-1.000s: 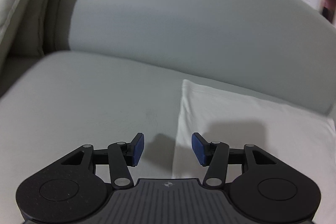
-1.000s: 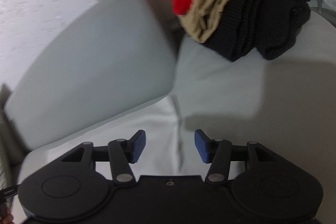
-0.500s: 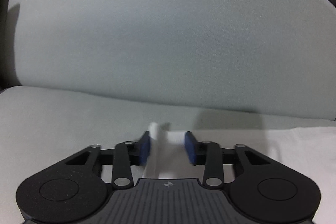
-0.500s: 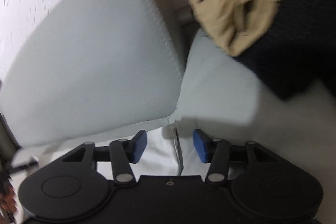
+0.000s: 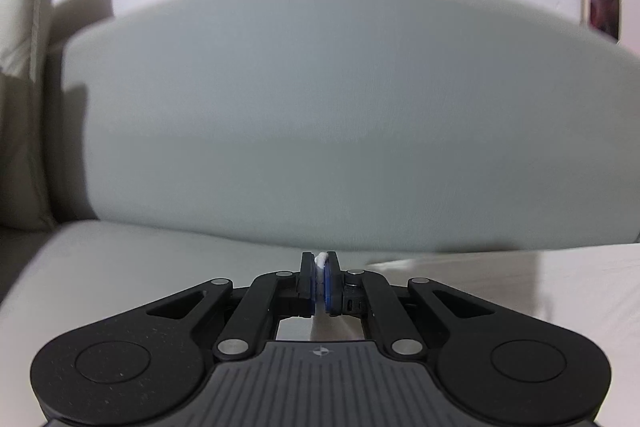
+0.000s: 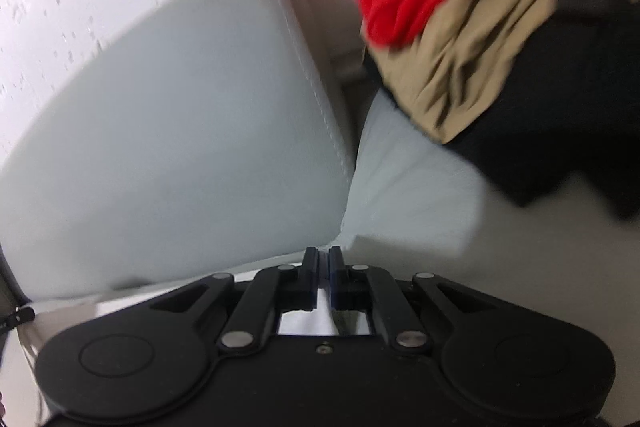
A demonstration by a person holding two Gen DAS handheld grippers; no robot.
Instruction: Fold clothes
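A white garment (image 5: 500,279) lies on the sofa seat, spreading to the right in the left wrist view. My left gripper (image 5: 320,267) is shut on a far corner of it; a white fold shows between the blue pads. In the right wrist view my right gripper (image 6: 323,259) is shut on the white garment (image 6: 304,325), which shows only under the fingers and through the gap behind them. Most of the garment is hidden below both grippers.
A grey back cushion (image 5: 340,115) stands close ahead, seen also in the right wrist view (image 6: 180,147). A pile of red, tan and black clothes (image 6: 500,27) sits on the seat to the right. A beige cushion (image 5: 20,87) is at the far left.
Both grippers moved forward to the garment's far edge by the back cushion and closed on it. They were open one second ago.
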